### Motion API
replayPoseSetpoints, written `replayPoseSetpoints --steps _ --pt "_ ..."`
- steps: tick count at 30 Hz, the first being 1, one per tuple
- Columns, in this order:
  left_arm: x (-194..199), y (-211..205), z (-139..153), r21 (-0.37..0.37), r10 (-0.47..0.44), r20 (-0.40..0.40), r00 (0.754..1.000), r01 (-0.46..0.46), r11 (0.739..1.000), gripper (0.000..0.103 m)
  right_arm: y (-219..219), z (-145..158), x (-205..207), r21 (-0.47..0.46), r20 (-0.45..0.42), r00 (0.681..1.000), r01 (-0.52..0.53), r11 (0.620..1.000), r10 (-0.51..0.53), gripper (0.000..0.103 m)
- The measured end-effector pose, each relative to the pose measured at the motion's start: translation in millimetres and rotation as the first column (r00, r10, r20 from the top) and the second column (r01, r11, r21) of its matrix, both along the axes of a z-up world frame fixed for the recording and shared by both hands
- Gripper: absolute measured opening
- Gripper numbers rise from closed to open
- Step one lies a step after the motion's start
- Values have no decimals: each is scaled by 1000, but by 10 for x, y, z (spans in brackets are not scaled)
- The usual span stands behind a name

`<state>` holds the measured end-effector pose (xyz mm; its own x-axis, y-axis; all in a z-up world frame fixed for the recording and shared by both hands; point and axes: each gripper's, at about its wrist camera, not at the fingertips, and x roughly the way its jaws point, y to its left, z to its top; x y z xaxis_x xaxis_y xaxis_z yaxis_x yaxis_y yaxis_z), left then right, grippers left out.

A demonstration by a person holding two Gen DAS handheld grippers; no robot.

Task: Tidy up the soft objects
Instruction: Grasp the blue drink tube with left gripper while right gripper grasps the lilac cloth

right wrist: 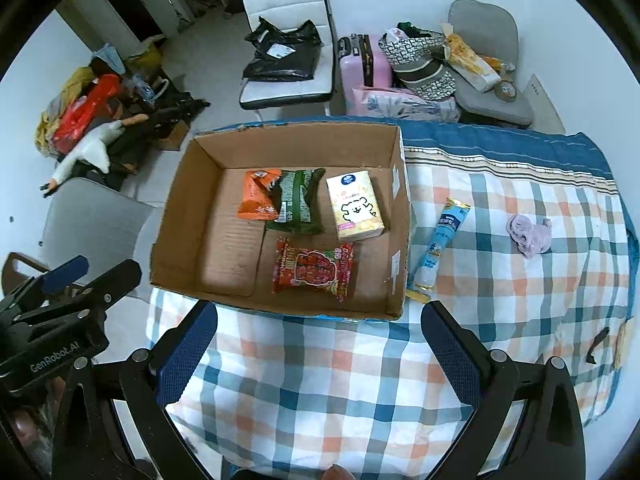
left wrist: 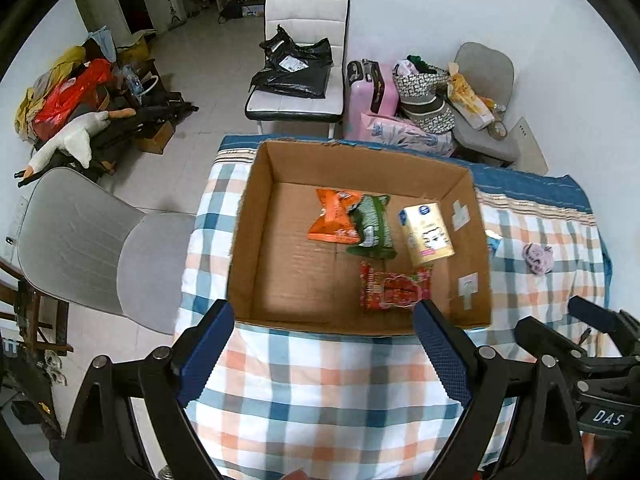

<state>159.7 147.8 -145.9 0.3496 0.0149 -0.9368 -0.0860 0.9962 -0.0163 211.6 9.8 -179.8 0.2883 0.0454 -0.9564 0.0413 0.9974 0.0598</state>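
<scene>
An open cardboard box sits on a checked cloth. Inside lie an orange packet, a green packet, a yellow tissue pack and a red snack bag. Right of the box lie a blue tube and a crumpled lilac cloth. My left gripper hangs open above the box's near edge, holding nothing. My right gripper is open too, over the cloth in front of the box.
The checked cloth covers the table. A grey chair stands at the left. Behind the table are a white chair with black bags, a pink suitcase and piled bags. Clutter with a plush goose lies on the floor.
</scene>
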Motion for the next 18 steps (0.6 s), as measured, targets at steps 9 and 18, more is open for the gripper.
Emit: replayPoseSetpoints --steps 9,18 --pt "218 -839 70 -52 -71 28 997 72 996 103 -1058 129 -42 85 20 990 135 987 -137 103" --pt "809 -2278 -500 -52 -251 -48 967 249 967 103 -2665 -137 122 -24 -24 955 295 955 -295 103"
